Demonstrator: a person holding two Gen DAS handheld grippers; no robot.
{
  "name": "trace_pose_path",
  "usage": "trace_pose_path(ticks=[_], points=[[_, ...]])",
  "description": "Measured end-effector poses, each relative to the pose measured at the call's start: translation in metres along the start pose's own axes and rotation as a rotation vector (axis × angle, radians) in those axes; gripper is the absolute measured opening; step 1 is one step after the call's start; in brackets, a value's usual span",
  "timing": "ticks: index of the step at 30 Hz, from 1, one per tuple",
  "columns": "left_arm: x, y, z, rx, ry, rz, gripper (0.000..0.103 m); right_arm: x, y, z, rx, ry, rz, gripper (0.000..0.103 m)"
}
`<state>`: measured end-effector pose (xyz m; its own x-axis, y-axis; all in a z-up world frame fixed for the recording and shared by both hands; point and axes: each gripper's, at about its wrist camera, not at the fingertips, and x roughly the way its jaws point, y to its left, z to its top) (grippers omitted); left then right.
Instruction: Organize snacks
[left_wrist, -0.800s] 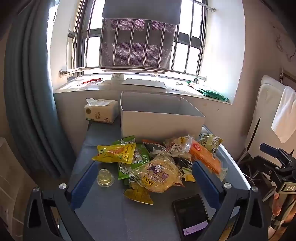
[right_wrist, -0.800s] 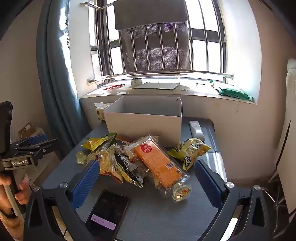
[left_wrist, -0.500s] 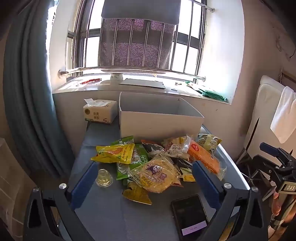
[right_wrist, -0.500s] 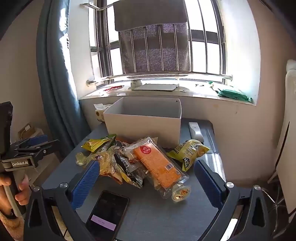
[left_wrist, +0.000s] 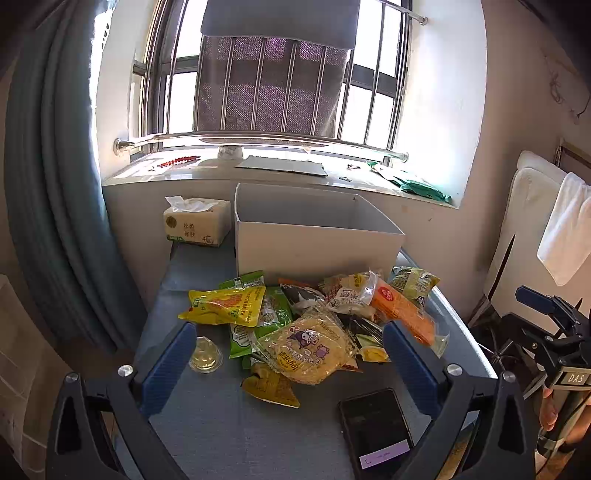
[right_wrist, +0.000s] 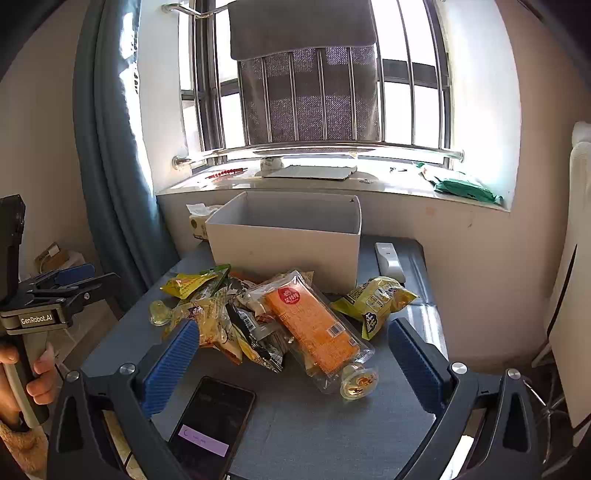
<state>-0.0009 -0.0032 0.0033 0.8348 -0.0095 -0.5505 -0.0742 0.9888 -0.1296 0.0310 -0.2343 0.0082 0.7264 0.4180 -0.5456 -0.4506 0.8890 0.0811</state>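
Observation:
A pile of snack packets lies on the grey-blue table (left_wrist: 207, 424) in front of an open white box (left_wrist: 314, 251). It includes a yellow packet (left_wrist: 225, 304), a round yellow cake pack (left_wrist: 308, 349), a long orange pack (right_wrist: 314, 328), a yellow-green chip bag (right_wrist: 376, 299) and small jelly cups (left_wrist: 205, 356) (right_wrist: 358, 382). My left gripper (left_wrist: 290, 363) is open and empty, held above the near side of the pile. My right gripper (right_wrist: 291, 362) is open and empty, above the orange pack's near end.
A black phone (left_wrist: 375, 428) (right_wrist: 212, 421) lies at the table's near edge. A tissue pack (left_wrist: 195, 223) stands left of the box. A white remote (right_wrist: 388, 258) lies right of the box. A windowsill and a curtain stand behind.
Both views have shifted only slightly; the pile sits a touch lower and nearer. Nothing was taken hold of.

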Motion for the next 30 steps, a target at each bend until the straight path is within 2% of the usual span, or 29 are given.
trace_pose_path(ticks=[30], points=[[-0.0041, -0.0057, 0.0012, 0.021, -0.002, 0.007, 0.103, -0.0014, -0.0080, -0.0053, 0.042, 0.001, 0.012, 0.103]])
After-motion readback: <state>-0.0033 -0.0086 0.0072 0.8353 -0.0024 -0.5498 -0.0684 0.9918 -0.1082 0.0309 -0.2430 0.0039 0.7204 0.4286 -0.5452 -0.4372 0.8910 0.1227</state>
